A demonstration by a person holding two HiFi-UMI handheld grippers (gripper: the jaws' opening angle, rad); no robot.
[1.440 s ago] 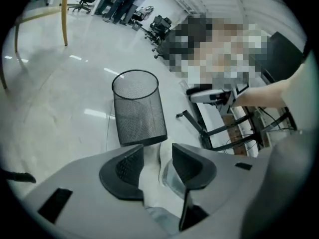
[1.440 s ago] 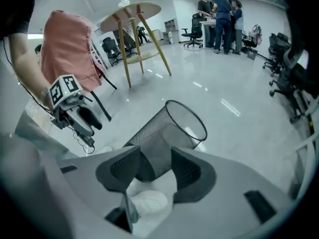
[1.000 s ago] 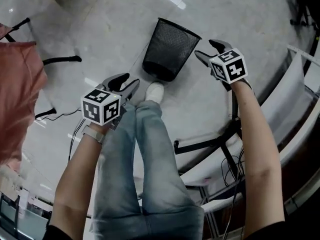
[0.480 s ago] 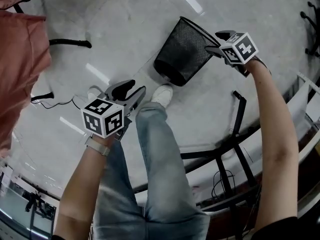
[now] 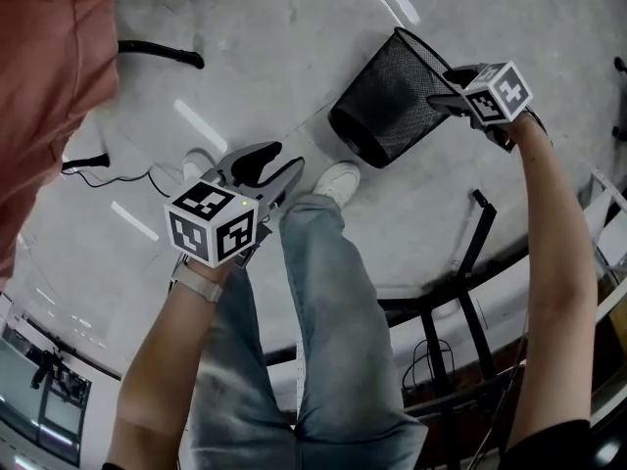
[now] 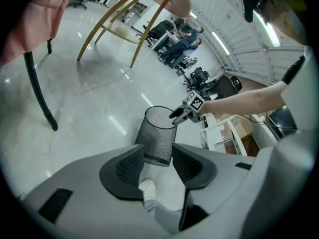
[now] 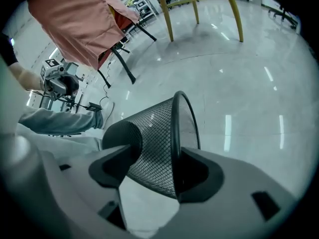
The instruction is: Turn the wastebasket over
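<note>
The floor [image 5: 294, 27] is pale, polished stone or something like it, glossy enough to carry long white reflections of ceiling lights [image 5: 201, 125]. In the head view the black mesh wastebasket [image 5: 387, 106] sits at 1 o'clock, base on the floor and mouth up. The right gripper [image 5: 446, 84] is at the basket's rim on its 3 o'clock side. Its jaws are spread very wide and straddle the rim, one outside the mesh wall and one inside. The wall stands loose between them, though whether the outer pad brushes the mesh is hard to judge. The left gripper [image 5: 284, 157] hangs at 11 o'clock near the frame's centre, well apart from the basket, with its jaws parted and only air between them. A white shoe [image 5: 338, 179] and a leg in jeans [image 5: 323, 311] lie between the two grippers. A salmon cloth [image 5: 49, 86] fills 10 o'clock, a black cable [image 5: 108, 169] trails at 9, and black frame legs [image 5: 460, 292] cross at 4. Wooden legs [image 6: 107, 21] rise at 11 o'clock in the left gripper view
</note>
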